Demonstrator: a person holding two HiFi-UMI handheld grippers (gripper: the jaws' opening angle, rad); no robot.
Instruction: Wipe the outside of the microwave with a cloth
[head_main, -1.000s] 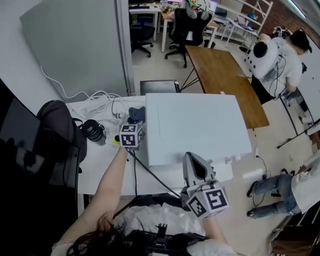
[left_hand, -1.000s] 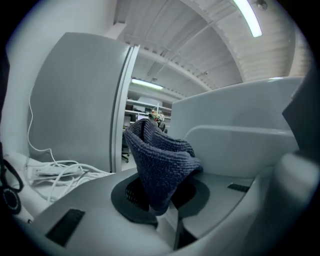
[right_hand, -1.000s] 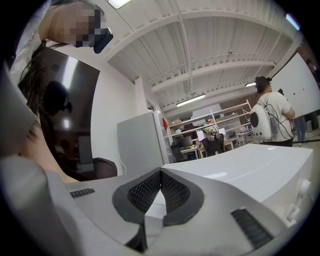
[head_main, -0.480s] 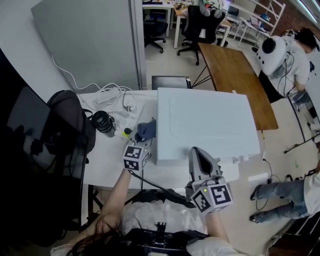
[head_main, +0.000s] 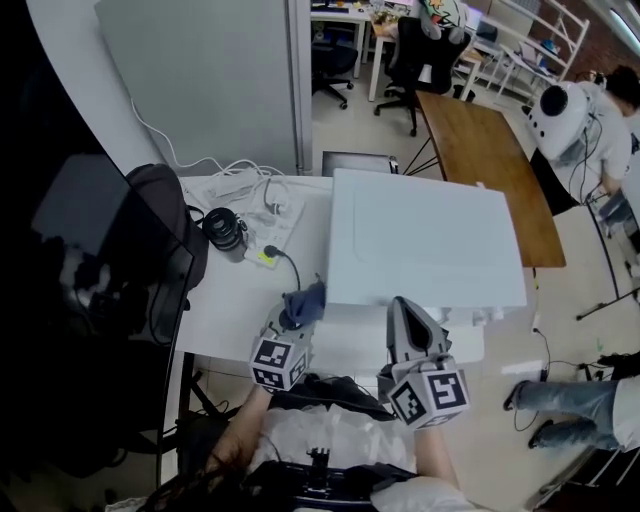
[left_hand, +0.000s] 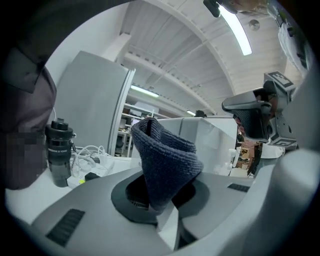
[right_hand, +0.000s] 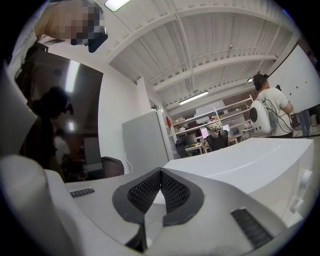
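While my left gripper pinched the cloth, my right gripper sat closed, empty.
Flat pressure on the microwave ahead seemed wise.

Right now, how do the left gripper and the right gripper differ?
The left gripper has its fingers shut on a dark blue cloth; the right gripper has its fingers shut on nothing. The left gripper is by the microwave at its front left corner; the right gripper is farther along its front edge. Both point toward the microwave.
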